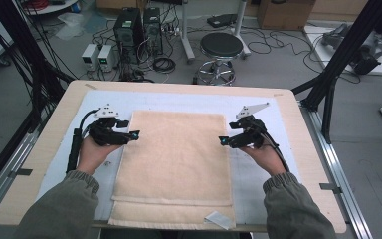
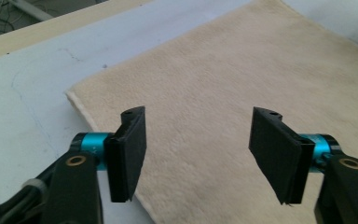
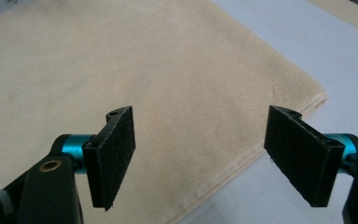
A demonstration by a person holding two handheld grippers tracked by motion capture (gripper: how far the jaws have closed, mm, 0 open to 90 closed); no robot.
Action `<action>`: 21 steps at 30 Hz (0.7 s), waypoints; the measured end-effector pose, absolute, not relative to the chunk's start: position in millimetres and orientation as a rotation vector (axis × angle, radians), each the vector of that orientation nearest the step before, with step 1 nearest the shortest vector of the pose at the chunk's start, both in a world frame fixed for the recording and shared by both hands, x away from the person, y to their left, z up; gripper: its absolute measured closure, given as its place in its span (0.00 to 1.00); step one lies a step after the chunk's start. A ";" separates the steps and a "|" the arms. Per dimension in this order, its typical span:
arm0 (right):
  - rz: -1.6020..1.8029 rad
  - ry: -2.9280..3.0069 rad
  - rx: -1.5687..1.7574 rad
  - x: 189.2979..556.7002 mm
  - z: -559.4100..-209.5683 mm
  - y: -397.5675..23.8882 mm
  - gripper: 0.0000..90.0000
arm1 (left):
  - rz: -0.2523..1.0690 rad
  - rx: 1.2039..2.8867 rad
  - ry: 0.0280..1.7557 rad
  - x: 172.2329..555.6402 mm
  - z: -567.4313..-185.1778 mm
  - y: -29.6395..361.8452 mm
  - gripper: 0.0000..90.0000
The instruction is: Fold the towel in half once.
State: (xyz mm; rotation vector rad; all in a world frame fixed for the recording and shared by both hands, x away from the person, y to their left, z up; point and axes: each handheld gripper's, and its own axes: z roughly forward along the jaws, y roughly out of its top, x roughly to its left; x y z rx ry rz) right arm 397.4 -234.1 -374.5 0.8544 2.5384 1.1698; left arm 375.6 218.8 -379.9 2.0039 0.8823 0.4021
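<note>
A cream towel (image 1: pixel 176 159) lies folded flat on the table's white mat, its lower layer sticking out at the near edge. My left gripper (image 1: pixel 134 134) hovers at the towel's left edge, open, nothing between the pads. In the left gripper view the jaws stand wide apart (image 2: pixel 207 156) above the towel's far left corner (image 2: pixel 242 93). My right gripper (image 1: pixel 222 141) hovers at the towel's right edge, open and empty. In the right gripper view its jaws are spread (image 3: pixel 209 161) over the towel's far right corner (image 3: pixel 158 93).
A white mat (image 1: pixel 258 169) covers the wooden table (image 1: pixel 45 144). A small white tag (image 1: pixel 218 219) lies at the towel's near right corner. Beyond the table are a stool (image 1: pixel 221 47), computer towers (image 1: pixel 129 25) and cables on the floor. A black frame post (image 1: pixel 338 59) stands at right.
</note>
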 end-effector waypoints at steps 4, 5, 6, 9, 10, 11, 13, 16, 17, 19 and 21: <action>1.172 2.539 0.809 379.1 -372.0 -234.5 0.25 | 0.386 2.019 0.862 356.0 -382.6 222.8 0.31; 1.165 2.540 0.780 373.2 -372.2 -234.0 0.24 | 0.381 2.009 0.851 350.5 -384.0 224.1 0.30; 1.152 2.547 0.750 369.0 -372.8 -233.3 0.24 | 0.378 2.014 0.844 345.2 -385.4 224.8 0.30; 1.159 2.546 0.724 354.9 -376.8 -232.9 0.24 | 0.381 2.018 0.823 329.6 -391.8 227.5 0.27; 1.136 2.575 0.734 352.4 -377.9 -231.7 0.23 | 0.378 2.028 0.814 325.4 -393.9 228.6 0.27; 1.115 2.602 0.740 351.0 -378.7 -230.7 0.22 | 0.374 2.028 0.807 320.7 -396.7 229.1 0.27; 1.109 2.637 0.729 347.0 -378.6 -228.1 0.23 | 0.385 2.045 0.796 313.2 -400.7 230.0 0.28; 1.123 2.615 0.688 338.2 -375.8 -224.6 0.24 | 0.399 2.055 0.788 300.6 -407.2 231.8 0.28; 1.146 2.591 0.671 334.7 -376.0 -225.3 0.26 | 0.397 2.059 0.784 297.1 -408.6 232.5 0.28; 1.150 2.587 0.671 329.5 -379.1 -227.6 0.26 | 0.393 2.056 0.784 291.5 -410.5 233.0 0.28; 1.174 2.588 0.695 325.8 -384.5 -231.4 0.26 | 0.383 2.057 0.780 286.7 -411.1 232.7 0.28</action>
